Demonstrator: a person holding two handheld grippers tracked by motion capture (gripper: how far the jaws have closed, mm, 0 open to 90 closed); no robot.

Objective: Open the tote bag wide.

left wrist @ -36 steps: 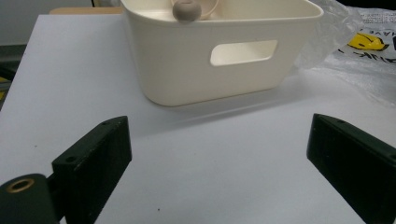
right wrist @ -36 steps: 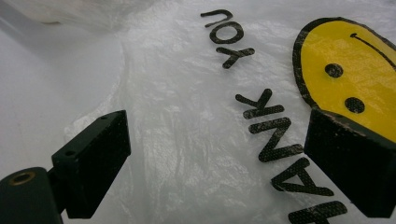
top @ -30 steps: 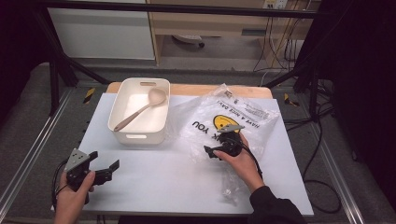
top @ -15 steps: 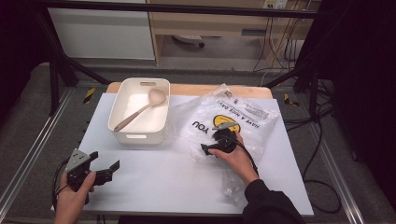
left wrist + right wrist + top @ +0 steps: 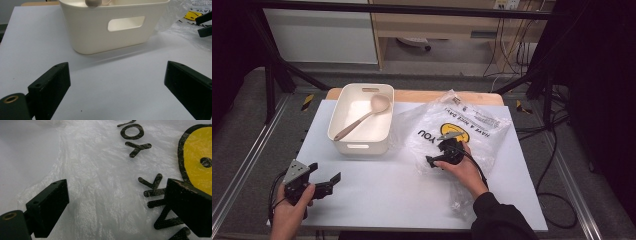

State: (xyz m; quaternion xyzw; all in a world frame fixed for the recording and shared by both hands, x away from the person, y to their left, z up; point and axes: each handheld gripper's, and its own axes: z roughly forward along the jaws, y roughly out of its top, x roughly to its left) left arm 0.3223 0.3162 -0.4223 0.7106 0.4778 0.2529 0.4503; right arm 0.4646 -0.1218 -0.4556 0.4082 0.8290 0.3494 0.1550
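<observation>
A clear plastic bag (image 5: pixel 467 125) printed with a yellow smiley and black letters lies flat at the table's right. My right gripper (image 5: pixel 432 161) is open just above the bag's near-left part, its jaws pointing left. In the right gripper view the jaws of that gripper (image 5: pixel 117 192) stand wide apart over the crinkled bag (image 5: pixel 100 182), beside the smiley (image 5: pixel 200 155). A white bin (image 5: pixel 357 142) at the back left holds a wooden spoon (image 5: pixel 364 116). My left gripper (image 5: pixel 324 174) stays open and empty near the front left corner. It (image 5: pixel 117 82) faces the bin (image 5: pixel 95 32).
The white tabletop (image 5: pixel 397 195) spreads between the two grippers. The spoon's handle end (image 5: pixel 93 2) pokes over the bin's rim. The other gripper's jaws (image 5: pixel 205 23) appear at the far right of the left gripper view, over the bag (image 5: pixel 180 25). Cables trail off the table's right side.
My right gripper has slid a little to the left over the bag toward its near-left edge. The left gripper has barely moved.
</observation>
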